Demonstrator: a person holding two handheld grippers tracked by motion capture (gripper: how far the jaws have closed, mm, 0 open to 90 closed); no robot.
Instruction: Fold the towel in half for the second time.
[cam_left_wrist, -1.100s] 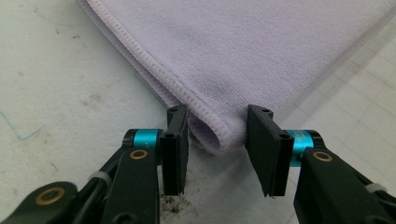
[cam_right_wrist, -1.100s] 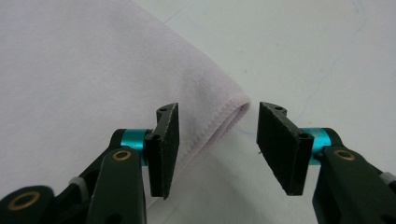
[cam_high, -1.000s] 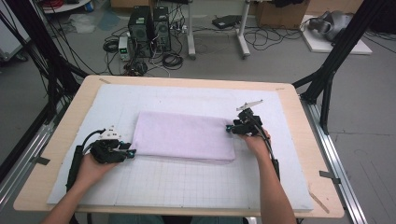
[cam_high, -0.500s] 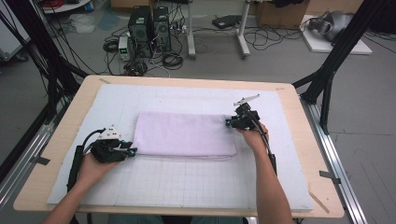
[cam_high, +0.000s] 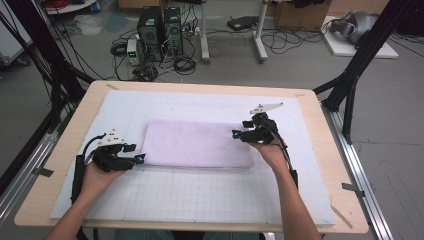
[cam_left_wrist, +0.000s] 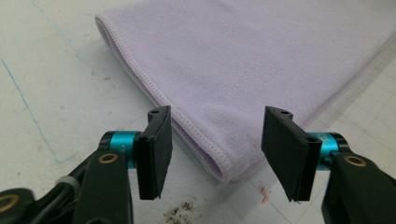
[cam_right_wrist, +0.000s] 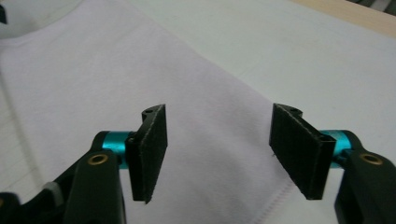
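Both grippers have just been opening — right gripper (cam_high: 239, 134) lifts off the folded towel (cam_high: 197, 143), nothing between the jaws.
Left gripper (cam_high: 140, 159) stands wide at the corner; cloth is soft, light, probably limp — pinch a hemmed edge.

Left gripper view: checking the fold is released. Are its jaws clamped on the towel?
No, the left gripper stands open, its jaws having just opened, with the towel corner lying untouched between them.

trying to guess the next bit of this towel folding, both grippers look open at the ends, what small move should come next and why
Probably draw both hands back clear of the folded towel. The left gripper has just been opening, its jaws apart around the near corner without pressing it. The right gripper has just been opening too and hangs over the other end, nothing pinched. The towel lies flat on the white mat, so this fold looks finished.
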